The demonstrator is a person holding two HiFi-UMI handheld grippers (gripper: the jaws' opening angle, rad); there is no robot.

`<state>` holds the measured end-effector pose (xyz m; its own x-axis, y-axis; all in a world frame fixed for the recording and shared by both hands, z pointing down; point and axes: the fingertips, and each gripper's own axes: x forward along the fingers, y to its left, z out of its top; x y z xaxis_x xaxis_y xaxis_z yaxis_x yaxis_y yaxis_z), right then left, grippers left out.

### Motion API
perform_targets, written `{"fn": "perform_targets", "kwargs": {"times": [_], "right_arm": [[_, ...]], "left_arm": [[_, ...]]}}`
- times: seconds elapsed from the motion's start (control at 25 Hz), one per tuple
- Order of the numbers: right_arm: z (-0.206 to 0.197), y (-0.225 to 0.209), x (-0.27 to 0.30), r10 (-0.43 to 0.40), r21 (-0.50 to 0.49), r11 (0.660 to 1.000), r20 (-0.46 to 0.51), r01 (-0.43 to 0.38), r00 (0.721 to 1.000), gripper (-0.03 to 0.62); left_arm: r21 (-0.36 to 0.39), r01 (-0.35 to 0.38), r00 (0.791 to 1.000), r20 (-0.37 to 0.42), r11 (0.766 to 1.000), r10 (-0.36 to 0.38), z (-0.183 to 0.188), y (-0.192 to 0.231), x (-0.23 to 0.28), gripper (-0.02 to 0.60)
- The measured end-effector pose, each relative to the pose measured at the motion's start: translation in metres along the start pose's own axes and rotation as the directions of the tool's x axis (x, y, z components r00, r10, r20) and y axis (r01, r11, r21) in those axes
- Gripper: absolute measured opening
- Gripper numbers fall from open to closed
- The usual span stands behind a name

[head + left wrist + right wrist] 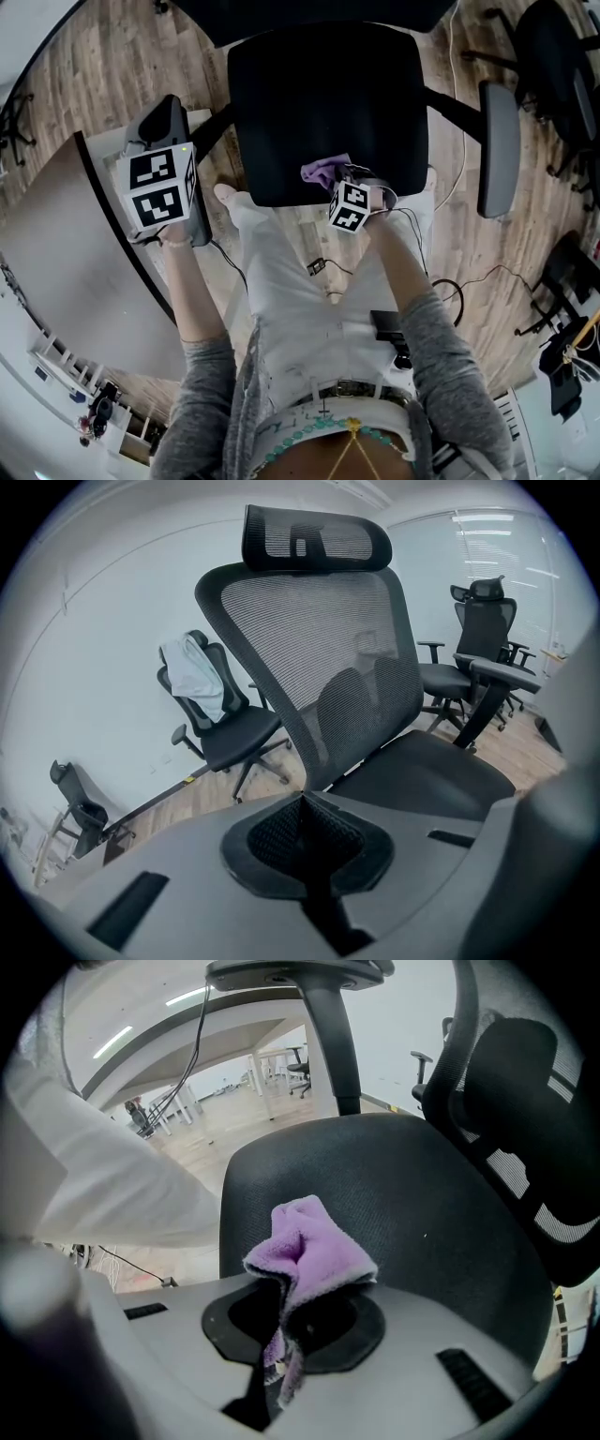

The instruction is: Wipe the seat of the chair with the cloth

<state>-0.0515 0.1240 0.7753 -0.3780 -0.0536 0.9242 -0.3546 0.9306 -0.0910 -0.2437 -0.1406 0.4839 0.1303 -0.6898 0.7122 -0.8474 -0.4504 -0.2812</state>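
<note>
Pale wooden plank flooring (103,66) runs under everything; on it stands one black office chair with a padded fabric seat (328,94) and a mesh back (319,658) topped by a headrest. At least three more black office chairs show behind it in the left gripper view; one of them (220,728) has a white garment draped over its back. One pale grey table (75,244) lies beside the seat's left edge.

One cloth is in view, and two grippers. The soft lilac fleece cloth (323,171) is small and crumpled, folded into a peak with a fuzzy paler hem (314,1251); it sits over the seat close to the front edge, a little right of that edge's middle; whether it presses on the fabric cannot be told.

The right gripper (342,180) has its jaws clamped on the cloth's lower folds (281,1335), the bunched top standing up beyond them. The left gripper (167,122) is held above the table's corner nearest the chair; its jaws are together with nothing between them (305,832).
</note>
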Motion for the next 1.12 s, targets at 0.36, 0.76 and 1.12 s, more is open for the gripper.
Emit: {"fn": "perform_targets", "kwargs": {"times": [0.36,0.76,1.12], "right_arm": [[-0.027,-0.011,-0.01,-0.026,0.028,0.999,-0.025,0.026,0.999,0.048],[-0.061,-0.024,-0.028,-0.063,0.062,0.996,-0.062,0.067,0.996,0.048],[-0.084,-0.033,-0.041,-0.082,0.082,0.993,-0.082,0.089,0.993,0.048]], "left_arm": [[0.017,0.0,1.0,-0.006,1.0,0.0,0.0,-0.001,0.003,0.011],[0.022,0.009,1.0,-0.008,1.0,-0.009,0.0,-0.002,0.003,0.011],[0.025,0.008,1.0,-0.011,1.0,-0.008,0.001,-0.003,0.003,0.011]]}}
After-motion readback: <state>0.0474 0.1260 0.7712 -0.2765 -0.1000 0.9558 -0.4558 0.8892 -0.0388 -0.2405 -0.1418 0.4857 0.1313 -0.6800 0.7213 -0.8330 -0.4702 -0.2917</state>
